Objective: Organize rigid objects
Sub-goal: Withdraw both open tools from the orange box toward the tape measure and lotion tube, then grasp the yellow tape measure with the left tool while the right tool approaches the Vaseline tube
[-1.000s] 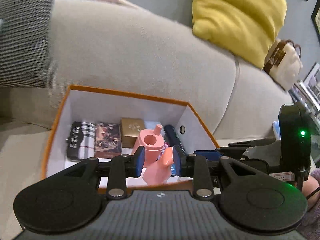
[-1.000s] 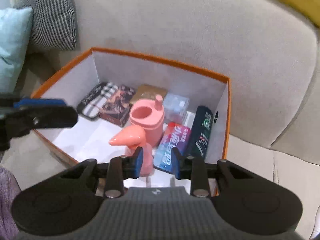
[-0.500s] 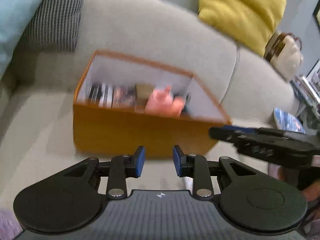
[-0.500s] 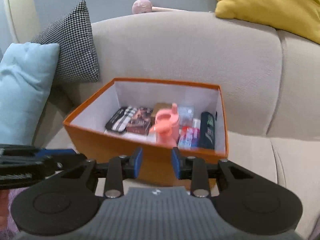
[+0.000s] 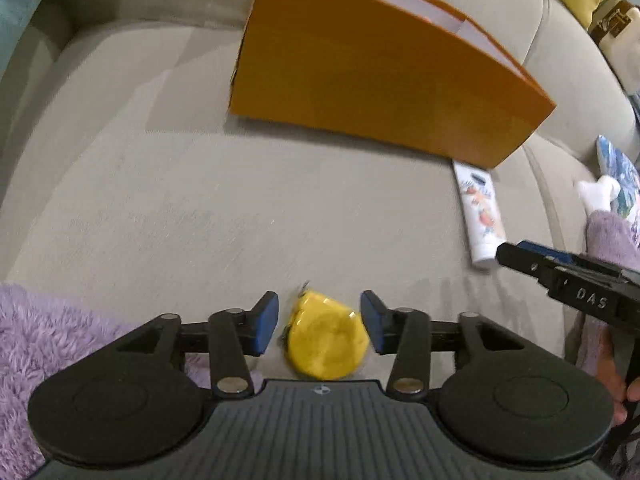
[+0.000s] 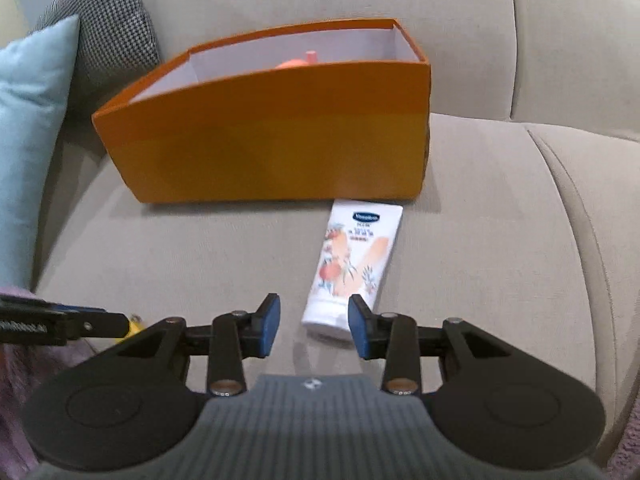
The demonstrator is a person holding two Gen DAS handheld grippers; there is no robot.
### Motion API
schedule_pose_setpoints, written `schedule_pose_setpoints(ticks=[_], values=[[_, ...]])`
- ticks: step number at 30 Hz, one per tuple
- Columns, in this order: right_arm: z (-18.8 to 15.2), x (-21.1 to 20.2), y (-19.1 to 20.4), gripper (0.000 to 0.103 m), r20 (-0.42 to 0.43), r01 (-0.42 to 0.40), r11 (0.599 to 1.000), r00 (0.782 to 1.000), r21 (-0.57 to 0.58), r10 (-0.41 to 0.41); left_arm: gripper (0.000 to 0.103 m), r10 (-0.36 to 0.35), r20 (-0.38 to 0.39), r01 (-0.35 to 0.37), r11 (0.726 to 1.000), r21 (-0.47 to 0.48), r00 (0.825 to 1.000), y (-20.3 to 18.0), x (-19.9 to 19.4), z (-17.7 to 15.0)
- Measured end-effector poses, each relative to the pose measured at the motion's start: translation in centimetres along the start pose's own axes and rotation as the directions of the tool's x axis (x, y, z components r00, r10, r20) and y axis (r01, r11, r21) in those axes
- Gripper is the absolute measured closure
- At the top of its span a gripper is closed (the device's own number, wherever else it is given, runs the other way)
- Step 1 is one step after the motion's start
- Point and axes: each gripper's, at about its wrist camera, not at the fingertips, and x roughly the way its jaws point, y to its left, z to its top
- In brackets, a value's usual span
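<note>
Left gripper is spread wide w/ nothing held; a rounded yellow plastic object lies on the beige fabric sofa seat right between its blue pads, small gaps either side, no contact; exact type of object can't be told, edges blurred. Orange cardboard box w/ white lining sits well beyond it toward the backrest; a pink item just shows over the near wall in the right wrist view. Right of that, a white printed lotion tube lies flat on the seat; flat crimped end just beside the box's front wall near its right corner, cap end toward the right gripper. Right gripper also wide open & empty; the tube's long axis runs roughly along the fingers, cap end sitting between the pads, slightly right of centre. So, by my read, each claw is nearer its own item: left → yellow, right → tube; closing across the tube's short width looks workable.
</note>
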Motion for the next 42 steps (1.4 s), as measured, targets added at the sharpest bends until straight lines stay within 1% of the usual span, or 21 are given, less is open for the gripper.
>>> schedule_pose_setpoints(ticks=[1,2,6,10,11,15,20,22,24,25,28,32,34,36,39,42], values=[[-0.1,0.1,0.0,0.051,0.004,0.002,1.0,1.0,-0.001,-0.002,0.048,0.003,-0.009,-0.003,1.0,-0.002,1.0,0.1,0.2,-0.1],[-0.1,0.1,0.0,0.049,0.011,0.001,1.0,1.0,0.003,-0.001,0.048,0.0,-0.02,0.0,1.0,0.0,1.0,0.2,0.3,-0.3],[-0.2,0.4,-0.4,0.049,0.016,-0.006,1.0,1.0,0.023,0.006,0.047,0.022,-0.039,-0.022,1.0,0.022,0.999,-0.3,1.2,-0.8],[-0.3,0.4,-0.8,0.049,0.013,-0.014,0.999,1.0,0.044,0.014,0.043,0.005,-0.042,-0.005,1.0,0.012,0.999,0.0,1.7,-0.9],[-0.3,0.5,-1.0,0.049,0.009,-0.02,0.998,1.0,0.055,0.02,0.04,-0.001,-0.044,0.001,1.0,0.008,0.999,0.2,1.8,-0.9],[-0.2,1.0,-1.4,0.049,-0.006,-0.047,0.994,0.999,0.099,0.047,0.04,-0.025,-0.053,0.024,1.0,-0.015,0.998,0.6,2.2,-0.7],[-0.3,1.2,-1.3,0.049,-0.005,-0.039,0.994,0.999,0.1,0.04,0.045,-0.039,-0.053,0.038,0.999,-0.027,0.998,0.9,2.1,-0.8],[-0.3,1.2,-1.5,0.049,-0.008,-0.047,0.991,0.999,0.127,0.049,0.049,-0.053,-0.052,0.05,0.998,-0.049,0.997,1.1,2.1,-0.8],[-0.2,1.2,-1.7,0.049,-0.011,-0.055,0.987,0.998,0.148,0.058,0.057,-0.074,-0.048,0.071,0.995,-0.076,0.996,1.5,2.1,-0.7],[-0.2,1.2,-1.7,0.049,-0.01,-0.052,0.987,0.998,0.152,0.055,0.057,-0.081,-0.046,0.077,0.993,-0.09,0.996,1.6,2.1,-0.7],[0.0,0.9,-1.8,0.049,-0.004,-0.042,0.986,0.999,0.158,0.043,0.059,-0.074,-0.032,0.07,0.992,-0.109,0.997,1.8,1.6,-0.6],[0.5,1.0,-2.3,0.049,-0.012,-0.041,0.979,0.999,0.198,0.044,0.071,-0.056,0.012,0.057,0.99,-0.125,0.998,1.2,0.9,-0.7],[0.9,1.2,-2.6,0.049,-0.015,-0.028,0.978,0.999,0.206,0.032,0.072,-0.055,0.021,0.057,0.989,-0.135,0.998,1.2,0.6,-0.6],[1.3,1.6,-3.0,0.049,-0.022,-0.027,0.975,0.999,0.219,0.033,0.074,-0.048,0.029,0.051,0.991,-0.122,0.998,1.0,0.4,-0.6],[1.8,2.5,-3.6,0.05,-0.044,-0.032,0.967,0.998,0.253,0.045,0.076,-0.029,0.054,0.034,0.994,-0.1,0.998,0.2,0.1,-0.4],[2.0,3.6,-4.6,0.055,-0.082,-0.059,0.943,0.993,0.327,0.09,0.078,-0.027,0.075,0.034,0.995,-0.097,0.997,0.1,-0.1,0.0]])
